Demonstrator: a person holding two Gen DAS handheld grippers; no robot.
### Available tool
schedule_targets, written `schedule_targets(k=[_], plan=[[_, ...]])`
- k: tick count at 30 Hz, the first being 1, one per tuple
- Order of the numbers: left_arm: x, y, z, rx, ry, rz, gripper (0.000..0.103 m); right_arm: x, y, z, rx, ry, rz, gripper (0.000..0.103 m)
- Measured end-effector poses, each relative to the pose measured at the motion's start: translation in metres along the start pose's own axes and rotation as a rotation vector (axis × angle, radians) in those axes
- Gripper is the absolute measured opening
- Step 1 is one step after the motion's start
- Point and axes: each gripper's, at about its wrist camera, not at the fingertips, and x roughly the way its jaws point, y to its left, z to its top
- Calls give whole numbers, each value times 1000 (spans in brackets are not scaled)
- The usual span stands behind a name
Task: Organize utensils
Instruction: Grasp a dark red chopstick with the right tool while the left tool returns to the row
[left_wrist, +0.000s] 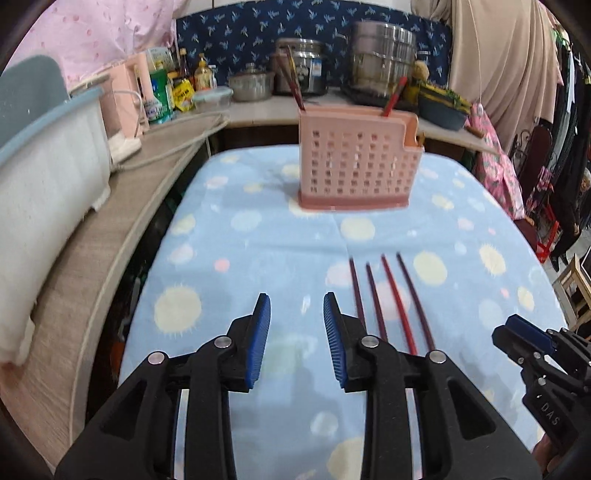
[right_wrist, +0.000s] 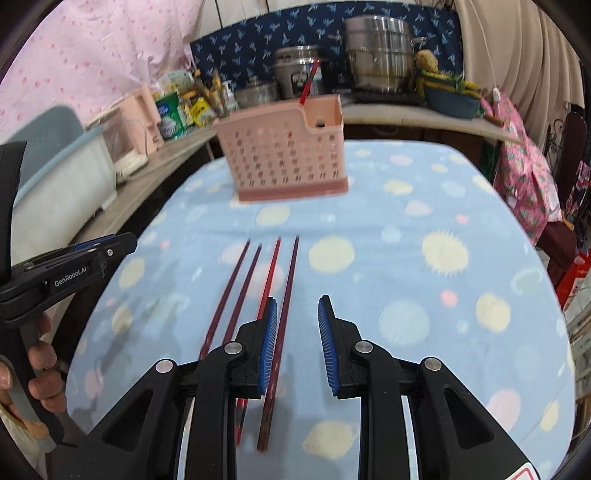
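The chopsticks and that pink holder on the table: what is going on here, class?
A person holds a two-finger gripper in each hand over a table with a dotted blue cloth. Four chopsticks lie side by side on the cloth; a few more already stand in the pink holder farther back. The left gripper and right gripper are both open and empty, the right one nearest the chopsticks.

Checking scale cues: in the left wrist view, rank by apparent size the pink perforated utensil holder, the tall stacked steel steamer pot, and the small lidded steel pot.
1. Pink perforated utensil holder, nearest.
2. Tall stacked steel steamer pot, farther back, so real size is unsure.
3. Small lidded steel pot.
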Motion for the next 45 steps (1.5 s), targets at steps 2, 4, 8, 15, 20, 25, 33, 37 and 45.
schedule_targets(k=[2, 4, 8, 15, 20, 25, 33, 37, 45], plan=[[2, -2, -14, 16, 19, 24, 30, 5, 4, -16, -13, 29, -4, 23], [4, -3, -26, 22, 45, 28, 35, 10, 7, -29, -13, 60, 2, 23], [8, -3, -46, 25, 84, 34, 35, 17, 11, -51, -10, 100, 7, 23], [10, -3, -65, 26, 129, 47, 43, 21, 18, -68, -20, 134, 10, 23], [11, -6, -72, 22, 149, 33, 46, 23, 20, -74, -21, 147, 11, 23], [11, -11, -75, 36, 162, 12, 49, 24, 21, -75, -26, 146, 4, 23], [14, -17, -79, 43, 180, -23, 52, 25, 19, -75, -28, 145, -20, 10], [14, -20, -80, 39, 188, -44, 56, 24, 13, -75, -8, 142, -34, 7], [14, -31, -87, 43, 212, -92, 57, 21, 1, -75, 28, 132, -46, 6]])
